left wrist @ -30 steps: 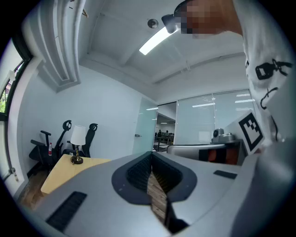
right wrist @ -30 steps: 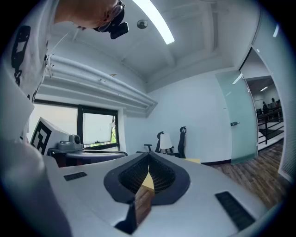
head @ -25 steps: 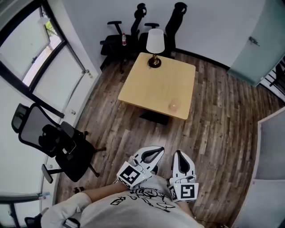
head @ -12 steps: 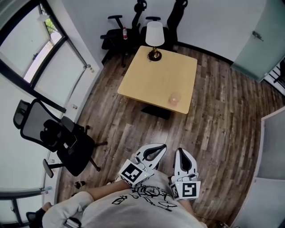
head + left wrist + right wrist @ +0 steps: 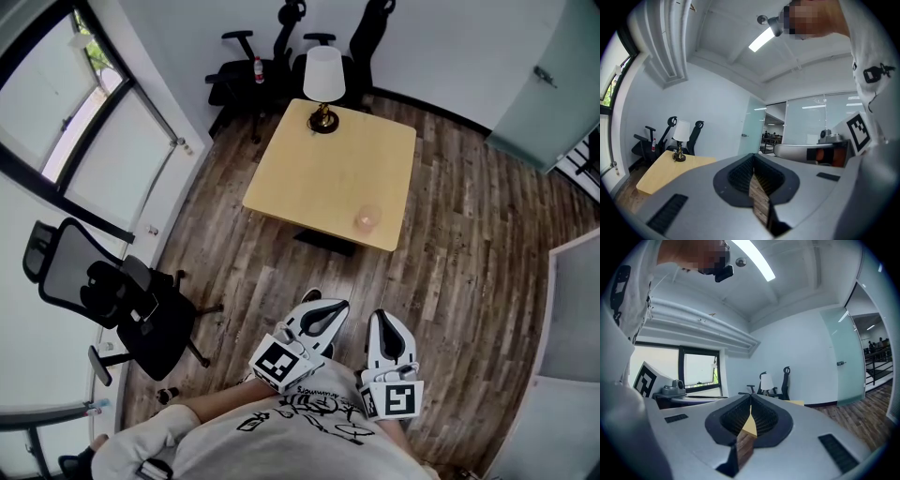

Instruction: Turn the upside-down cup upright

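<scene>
Pinkish translucent cup [image 5: 367, 219] stands on the pale wooden surface [image 5: 309, 178], well apart; the approach is in hand. Left gripper [image 5: 312, 305] and right gripper [image 5: 382, 323], fingers closed and empty, should probably close in, then open.

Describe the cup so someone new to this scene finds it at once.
A square wooden table stands mid-floor. The cup sits near its front right corner. It is small, pale and translucent, far from the white-shaded lamp at the back edge.

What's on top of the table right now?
A lamp at the far edge of the table and a pale cup near its near right corner; nothing else shows. Whatever is under the cup is covered.
</scene>
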The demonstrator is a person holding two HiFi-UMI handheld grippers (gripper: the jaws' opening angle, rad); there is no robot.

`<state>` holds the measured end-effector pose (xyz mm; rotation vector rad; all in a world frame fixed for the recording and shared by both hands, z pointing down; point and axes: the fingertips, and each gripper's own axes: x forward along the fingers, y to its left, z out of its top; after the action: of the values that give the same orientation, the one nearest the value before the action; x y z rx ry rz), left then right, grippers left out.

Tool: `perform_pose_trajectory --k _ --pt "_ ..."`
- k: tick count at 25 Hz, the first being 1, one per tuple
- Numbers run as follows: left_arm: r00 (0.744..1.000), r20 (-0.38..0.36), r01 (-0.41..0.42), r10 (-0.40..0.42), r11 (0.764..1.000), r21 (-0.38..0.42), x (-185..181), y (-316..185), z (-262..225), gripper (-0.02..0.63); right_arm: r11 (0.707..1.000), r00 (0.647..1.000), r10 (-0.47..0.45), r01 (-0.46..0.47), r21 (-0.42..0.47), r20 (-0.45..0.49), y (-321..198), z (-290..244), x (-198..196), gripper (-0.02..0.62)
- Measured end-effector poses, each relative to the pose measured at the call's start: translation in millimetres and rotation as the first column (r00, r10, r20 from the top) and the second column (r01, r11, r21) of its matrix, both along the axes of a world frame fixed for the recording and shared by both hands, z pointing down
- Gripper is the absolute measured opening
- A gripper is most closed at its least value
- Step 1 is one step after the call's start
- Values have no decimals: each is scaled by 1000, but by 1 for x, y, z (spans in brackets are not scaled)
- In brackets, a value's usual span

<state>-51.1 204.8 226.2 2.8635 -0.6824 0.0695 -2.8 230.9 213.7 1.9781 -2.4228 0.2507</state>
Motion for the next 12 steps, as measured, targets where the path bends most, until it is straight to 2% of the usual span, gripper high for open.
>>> perform_pose_trajectory --k 12 --pt "999 -25 -46 46 999 11 8 -118 -8 11 1000 999 13 -14 -14 -31 -118 0 2 25"
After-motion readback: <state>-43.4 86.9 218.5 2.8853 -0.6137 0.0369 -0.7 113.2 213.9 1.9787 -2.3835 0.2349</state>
